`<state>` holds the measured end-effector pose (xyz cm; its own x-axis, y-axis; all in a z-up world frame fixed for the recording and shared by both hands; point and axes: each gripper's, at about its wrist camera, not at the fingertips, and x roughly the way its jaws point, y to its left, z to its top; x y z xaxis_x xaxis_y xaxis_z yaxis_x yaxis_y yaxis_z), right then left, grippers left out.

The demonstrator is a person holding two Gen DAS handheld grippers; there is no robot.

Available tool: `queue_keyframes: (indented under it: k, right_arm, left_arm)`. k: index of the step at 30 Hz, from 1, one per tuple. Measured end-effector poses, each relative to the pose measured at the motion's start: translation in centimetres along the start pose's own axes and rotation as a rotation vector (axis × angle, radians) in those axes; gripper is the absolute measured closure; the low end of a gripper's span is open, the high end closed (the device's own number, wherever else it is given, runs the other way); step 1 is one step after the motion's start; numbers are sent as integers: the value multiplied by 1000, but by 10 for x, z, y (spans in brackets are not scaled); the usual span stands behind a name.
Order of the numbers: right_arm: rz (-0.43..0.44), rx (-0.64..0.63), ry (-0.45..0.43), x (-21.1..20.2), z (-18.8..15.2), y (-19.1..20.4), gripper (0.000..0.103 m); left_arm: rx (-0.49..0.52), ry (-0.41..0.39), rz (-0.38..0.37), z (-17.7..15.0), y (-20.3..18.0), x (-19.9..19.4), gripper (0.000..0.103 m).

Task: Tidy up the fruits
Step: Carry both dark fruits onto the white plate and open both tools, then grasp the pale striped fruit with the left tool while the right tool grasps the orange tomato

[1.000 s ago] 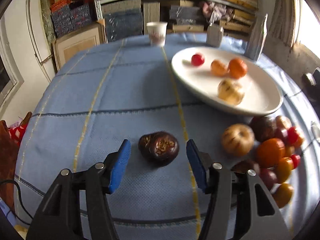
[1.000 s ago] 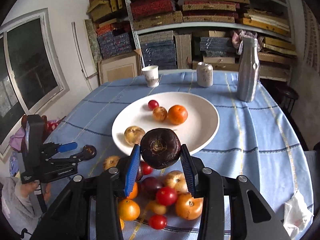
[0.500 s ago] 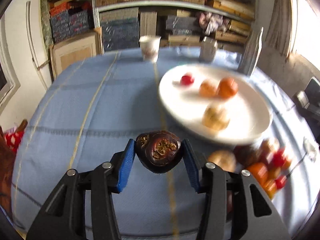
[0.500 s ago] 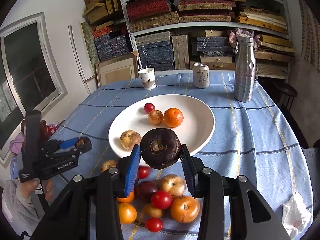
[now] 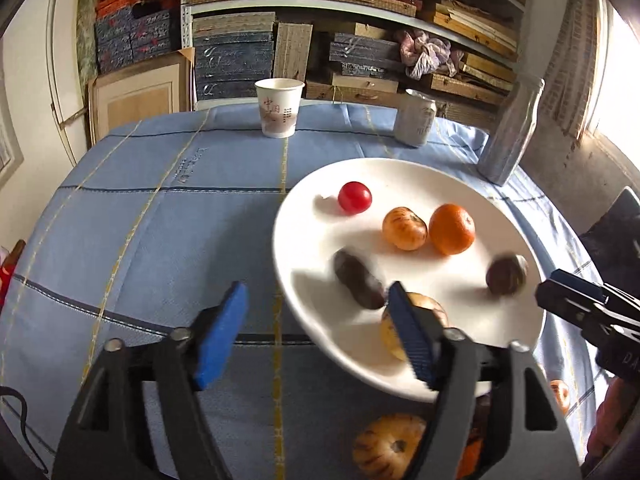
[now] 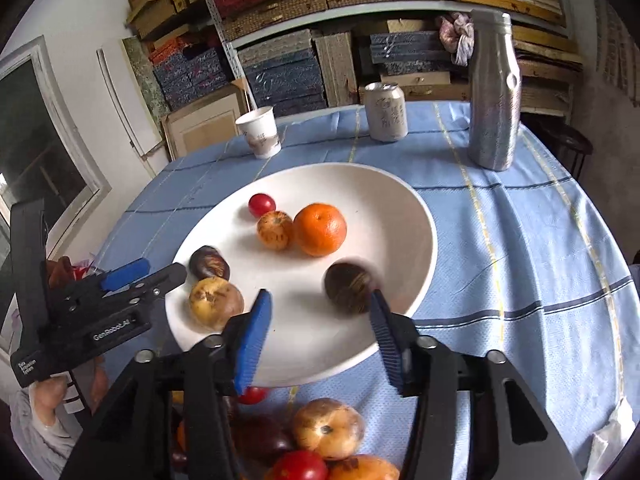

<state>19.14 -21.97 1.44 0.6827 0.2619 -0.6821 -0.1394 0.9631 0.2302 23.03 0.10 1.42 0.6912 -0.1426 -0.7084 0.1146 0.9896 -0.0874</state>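
Note:
A white plate (image 5: 416, 176) (image 6: 404, 216) holds a cherry tomato (image 5: 354, 197), a small striped orange fruit (image 5: 404, 228), a mandarin (image 5: 452, 229) and a tan fruit (image 6: 216, 302). Two dark brown fruits lie on it, both blurred: one (image 5: 358, 284) (image 6: 209, 263) at the plate's left edge, one (image 5: 506, 274) (image 6: 347, 287) toward the right. My left gripper (image 5: 318, 330) is open and empty over the plate's left rim. My right gripper (image 6: 318, 338) is open and empty at the plate's near edge. A pile of loose fruits (image 6: 320, 436) lies on the cloth in front of the plate.
A paper cup (image 5: 279, 107), a drinks can (image 5: 414, 122) and a metal bottle (image 5: 510, 132) stand at the far side of the blue tablecloth (image 5: 140, 220). Shelves of stacked boards are behind the table. A white tissue (image 6: 608, 448) lies at the right near edge.
Both grippers have opened and let go of their dark fruits, which now lie on the plate. Both grippers have moved forward to the plate.

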Motion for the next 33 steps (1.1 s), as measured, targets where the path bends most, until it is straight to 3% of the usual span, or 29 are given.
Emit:
queue_keyframes:
  k: [4,6,8,13,21,26,33]
  right_arm:
    - [-3,-10,-76,-24,-4,-1,30]
    - [11,-2,-111,-37,-8,-3,11]
    - [9,-19,-152,-51,-15,-4,4]
    - [-70,-88,-149,-67,-39,0,3]
    - [-62,-46,-129,-76,-57,-11,3]
    - [-36,-30,-69,-66,-60,-15,3]
    - [-44,-25,-45,-61,-61,-16,3]
  left_arm:
    - [-19,-26,15,-4,12,-15,15]
    - [-21,-38,36,-10,16,-26,10]
    - [-22,-52,51,-19,19,-38,8]
    - [69,-41,95,-50,7,-51,7]
    - [220,-14,127,-71,-24,-38,7]
    - [245,-15,110,-72,-29,-33,4]
    - [234,58,-13,-79,-30,-29,4]
